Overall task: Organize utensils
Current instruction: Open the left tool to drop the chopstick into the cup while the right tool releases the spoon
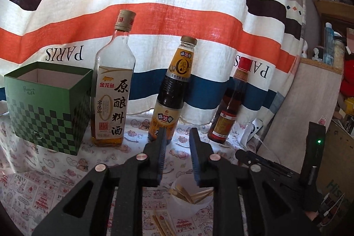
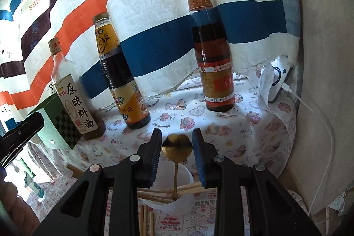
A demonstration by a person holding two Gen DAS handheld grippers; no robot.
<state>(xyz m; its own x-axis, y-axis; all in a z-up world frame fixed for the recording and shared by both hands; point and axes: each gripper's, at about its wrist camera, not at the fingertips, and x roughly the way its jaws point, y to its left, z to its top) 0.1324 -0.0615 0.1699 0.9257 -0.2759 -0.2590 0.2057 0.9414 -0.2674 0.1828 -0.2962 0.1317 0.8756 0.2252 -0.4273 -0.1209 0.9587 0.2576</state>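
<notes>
Left tool (image 1: 178,130) released, right tool (image 2: 177,131) flanking a gold spoon (image 2: 177,145) (grip unclear) — bottle (image 1: 112,101) reads 原酿料酒.

Both grippers point slightly downward, side by side. The left gripper (image 1: 178,136) stands parted and empty. The right gripper (image 2: 177,138) stands parted too.

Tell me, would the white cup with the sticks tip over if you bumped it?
Probably yes. The white cup looks thin and light, so it may slide or tip. The gold spoon stands tall out of it and the chopsticks lean sideways, likely making it top-heavy.
</notes>
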